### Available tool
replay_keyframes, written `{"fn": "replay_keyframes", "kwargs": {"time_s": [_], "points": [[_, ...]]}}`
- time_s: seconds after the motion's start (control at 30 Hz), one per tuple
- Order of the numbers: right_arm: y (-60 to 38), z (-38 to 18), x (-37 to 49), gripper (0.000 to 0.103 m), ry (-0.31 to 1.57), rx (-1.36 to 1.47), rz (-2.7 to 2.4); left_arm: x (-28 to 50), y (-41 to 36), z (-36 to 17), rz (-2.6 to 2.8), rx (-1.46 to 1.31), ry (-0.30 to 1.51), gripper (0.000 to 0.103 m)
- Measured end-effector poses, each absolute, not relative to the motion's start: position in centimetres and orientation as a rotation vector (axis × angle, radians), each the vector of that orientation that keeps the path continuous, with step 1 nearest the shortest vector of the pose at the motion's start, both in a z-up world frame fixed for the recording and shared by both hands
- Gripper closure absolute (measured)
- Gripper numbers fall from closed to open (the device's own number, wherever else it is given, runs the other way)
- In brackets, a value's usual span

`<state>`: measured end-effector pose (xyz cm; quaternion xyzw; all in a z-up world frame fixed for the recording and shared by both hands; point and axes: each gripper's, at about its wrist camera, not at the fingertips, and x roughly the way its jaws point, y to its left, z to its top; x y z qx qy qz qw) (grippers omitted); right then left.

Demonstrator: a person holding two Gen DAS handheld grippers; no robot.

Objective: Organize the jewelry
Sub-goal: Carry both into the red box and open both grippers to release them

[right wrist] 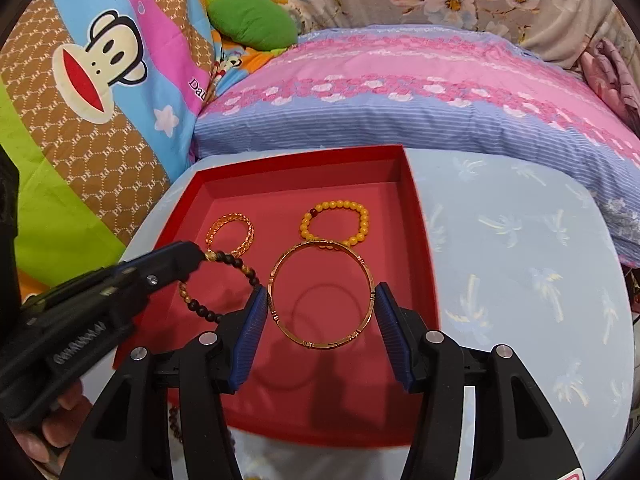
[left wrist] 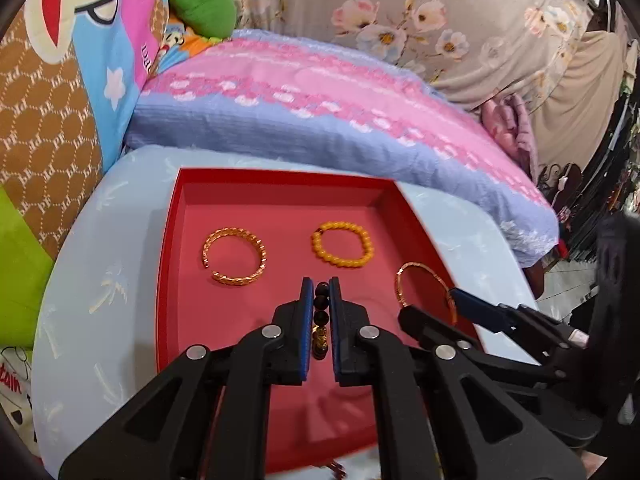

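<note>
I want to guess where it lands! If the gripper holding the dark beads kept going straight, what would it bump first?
Probably the bare floor of the red box, between the twisted gold bangle and yellow bead bracelet. The left gripper is angled downward; depth is uncertain.

This is a bedroom in a home. There is a bed with a pink and purple pillow (right wrist: 400,92) lying on it. Beside the pillow is a bright blanket with a cartoon monkey (right wrist: 96,68) on it. A small green cushion (right wrist: 252,20) sits behind. A sheet with big flowers (left wrist: 400,12) covers the back. A red box (right wrist: 424,240) rests on a light blue cushion with palm trees (right wrist: 520,260).
</note>
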<state>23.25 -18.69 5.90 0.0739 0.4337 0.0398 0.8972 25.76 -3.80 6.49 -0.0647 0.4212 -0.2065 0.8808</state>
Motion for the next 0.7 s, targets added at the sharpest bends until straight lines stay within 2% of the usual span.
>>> {"fn": "replay_keyframes", "kwargs": {"time_s": [0.17,0.47,0.6,0.7], "points": [[-18.1,4.0,25.3,0.05,0.935,0.139,0.08,27.6,-3.3,3.9,-0.321,-0.052,0.915,0.095],[-17.9,2.7,26.9,0.05,0.949,0.098,0.043,27.8,-3.3,2.8,-0.239,0.031,0.905,0.094],[-17.8,3.0,26.8,0.047,0.931,0.095,0.036,27.5,-3.5,3.2,-0.198,0.054,0.883,0.07],[-17.7,3.6,26.5,0.043,0.912,0.092,0.037,27.2,-3.5,3.7,-0.184,0.062,0.872,0.063]]}}
